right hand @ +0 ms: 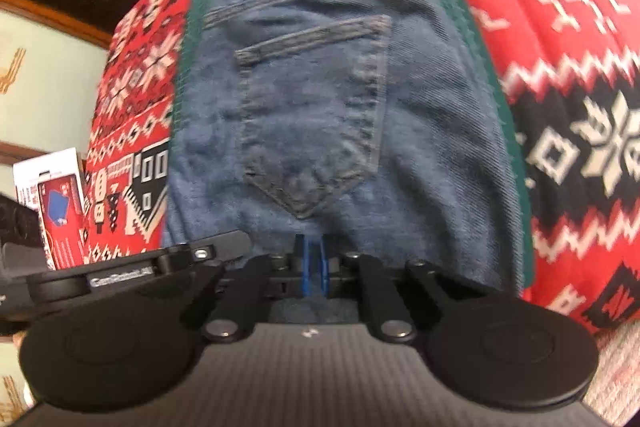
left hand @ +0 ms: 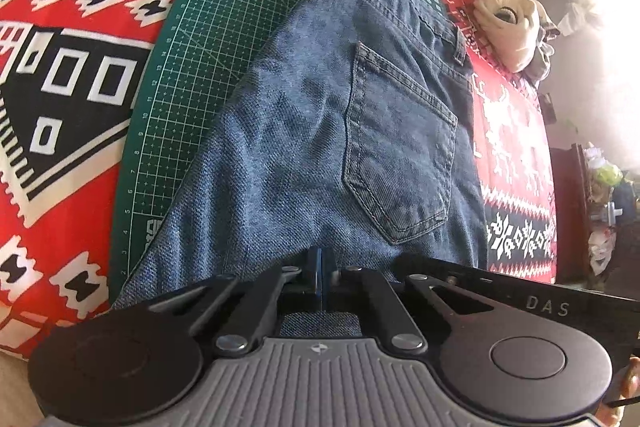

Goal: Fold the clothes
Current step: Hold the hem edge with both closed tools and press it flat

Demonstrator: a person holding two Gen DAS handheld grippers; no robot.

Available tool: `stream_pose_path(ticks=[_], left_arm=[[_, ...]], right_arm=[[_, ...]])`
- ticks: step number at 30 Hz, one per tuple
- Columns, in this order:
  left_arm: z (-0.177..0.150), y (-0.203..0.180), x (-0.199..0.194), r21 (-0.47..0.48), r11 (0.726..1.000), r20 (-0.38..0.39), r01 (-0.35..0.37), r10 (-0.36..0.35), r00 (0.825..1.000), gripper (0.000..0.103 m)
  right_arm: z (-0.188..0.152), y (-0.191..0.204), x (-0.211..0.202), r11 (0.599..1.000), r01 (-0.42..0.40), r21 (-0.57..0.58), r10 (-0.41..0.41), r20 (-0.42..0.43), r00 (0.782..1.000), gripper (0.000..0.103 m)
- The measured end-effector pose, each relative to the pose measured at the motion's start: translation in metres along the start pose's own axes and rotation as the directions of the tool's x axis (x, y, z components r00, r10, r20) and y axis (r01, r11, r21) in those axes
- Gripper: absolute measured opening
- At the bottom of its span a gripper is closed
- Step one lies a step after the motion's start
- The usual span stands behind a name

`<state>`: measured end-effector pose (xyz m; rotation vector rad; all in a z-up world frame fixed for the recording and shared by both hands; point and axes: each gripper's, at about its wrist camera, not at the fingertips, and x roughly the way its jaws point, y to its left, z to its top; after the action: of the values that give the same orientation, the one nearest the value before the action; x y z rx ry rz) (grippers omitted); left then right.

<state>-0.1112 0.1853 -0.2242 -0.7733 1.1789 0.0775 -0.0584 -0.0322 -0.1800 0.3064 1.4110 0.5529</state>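
Folded jeans (left hand: 320, 131) on green cutting mat (left hand: 192, 39). Left gripper (left hand: 320, 267) and right gripper (right hand: 310, 251) pinched shut on near denim edge.

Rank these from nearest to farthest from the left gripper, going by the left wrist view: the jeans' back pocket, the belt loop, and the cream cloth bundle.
From the left gripper:
1. Back pocket, just ahead on the jeans.
2. Belt loop, at the waistband, right.
3. Cream cloth bundle, beyond the jeans, far right.
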Motion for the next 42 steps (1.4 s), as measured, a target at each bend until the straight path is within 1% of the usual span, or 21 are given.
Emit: stream_pose_path(ticks=[3,7,8,9,12,14,17,25,28,29,30,31,32,36,38,41,42], left_arm=[[0.000,-0.001,0.000,0.003,1.000,0.002,-0.005,0.005,1.000,0.003],[-0.002,-0.004,0.000,0.018,1.000,0.009,-0.018,0.017,1.000,0.003],[-0.002,-0.005,0.000,0.021,1.000,0.009,-0.020,0.020,1.000,0.003],[-0.001,-0.005,0.000,0.022,1.000,0.009,-0.022,0.021,1.000,0.003],[-0.001,-0.004,0.001,0.025,0.999,0.008,-0.021,0.021,1.000,0.003],[-0.001,-0.004,0.001,0.028,0.999,0.008,-0.019,0.019,1.000,0.003],[0.000,-0.004,0.001,0.028,0.999,0.008,-0.019,0.018,1.000,0.003],[-0.001,-0.009,0.002,0.049,0.998,0.015,-0.044,0.043,0.999,0.003],[-0.003,-0.013,0.003,0.067,0.996,0.024,-0.062,0.061,0.998,0.003],[-0.003,-0.014,0.003,0.072,0.995,0.027,-0.068,0.066,0.997,0.003],[-0.004,-0.015,0.004,0.077,0.994,0.030,-0.074,0.071,0.997,0.003],[-0.004,-0.016,0.004,0.079,0.994,0.031,-0.077,0.075,0.997,0.003],[-0.004,-0.016,0.004,0.080,0.994,0.031,-0.080,0.078,0.996,0.003],[-0.004,-0.017,0.004,0.081,0.993,0.030,-0.085,0.083,0.996,0.003],[-0.004,-0.017,0.004,0.082,0.993,0.031,-0.086,0.084,0.996,0.003],[-0.004,-0.017,0.004,0.079,0.993,0.031,-0.084,0.082,0.996,0.003],[-0.004,-0.016,0.004,0.075,0.994,0.030,-0.079,0.077,0.997,0.003]], right_arm=[[0.004,0.011,0.009,1.000,-0.008,-0.012,0.008,-0.012,1.000,0.008],[0.008,0.014,0.020,1.000,-0.024,0.001,0.024,-0.024,0.999,0.008],[0.008,0.013,0.021,1.000,-0.023,0.003,0.023,-0.027,0.999,0.006],[0.009,0.011,0.021,1.000,-0.019,0.004,0.020,-0.030,0.999,0.000],[0.008,0.005,0.015,1.000,0.007,-0.001,-0.007,-0.030,1.000,0.000],[0.006,-0.004,0.005,0.999,0.040,-0.005,-0.040,-0.012,0.999,0.000],[0.001,-0.023,-0.010,0.998,0.051,0.024,-0.050,-0.005,0.999,0.000],[-0.016,-0.074,-0.036,0.992,0.046,0.114,-0.047,0.007,0.999,0.000],[-0.019,-0.083,-0.043,0.991,0.033,0.132,-0.034,0.010,0.999,0.000],[-0.019,-0.083,-0.046,0.991,0.026,0.133,-0.029,0.019,0.999,0.003],[-0.020,-0.082,-0.049,0.991,0.007,0.134,-0.011,0.029,1.000,0.009],[-0.019,-0.080,-0.052,0.992,-0.018,0.127,0.013,0.040,0.999,0.009],[-0.016,-0.076,-0.054,0.993,-0.016,0.116,0.010,0.052,0.999,0.009],[-0.003,-0.057,-0.051,0.998,0.037,0.058,-0.042,0.081,0.996,0.009],[0.002,-0.047,-0.045,0.999,0.044,0.026,-0.046,0.086,0.995,0.009],[0.006,-0.029,-0.036,0.992,0.122,-0.039,-0.118,0.100,0.988,0.009],[0.006,-0.027,-0.033,0.990,0.133,-0.052,-0.128,0.096,0.987,0.009]])
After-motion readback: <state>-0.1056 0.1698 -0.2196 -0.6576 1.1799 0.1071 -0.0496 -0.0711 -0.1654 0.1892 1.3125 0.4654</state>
